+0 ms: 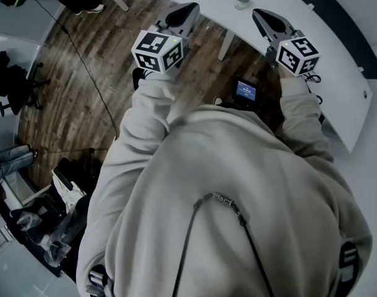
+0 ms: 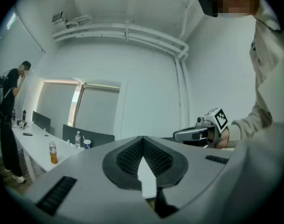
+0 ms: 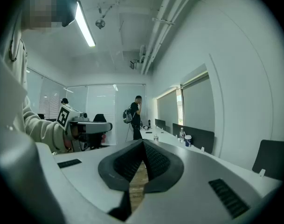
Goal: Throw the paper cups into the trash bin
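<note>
Both grippers are held up in front of the person, pointing out over the floor and a long white table. My left gripper has its jaws together with nothing between them, as the left gripper view also shows. My right gripper is likewise shut and empty. A paper cup stands far off on the table beside bottles; the right gripper view has that cup too. A small round grey object sits on the table ahead. No trash bin is in view.
An orange drink bottle and a water bottle stand on the table. A person with a backpack stands at its far end. Dark chairs line the wall side. Cables and equipment lie on the wood floor at left.
</note>
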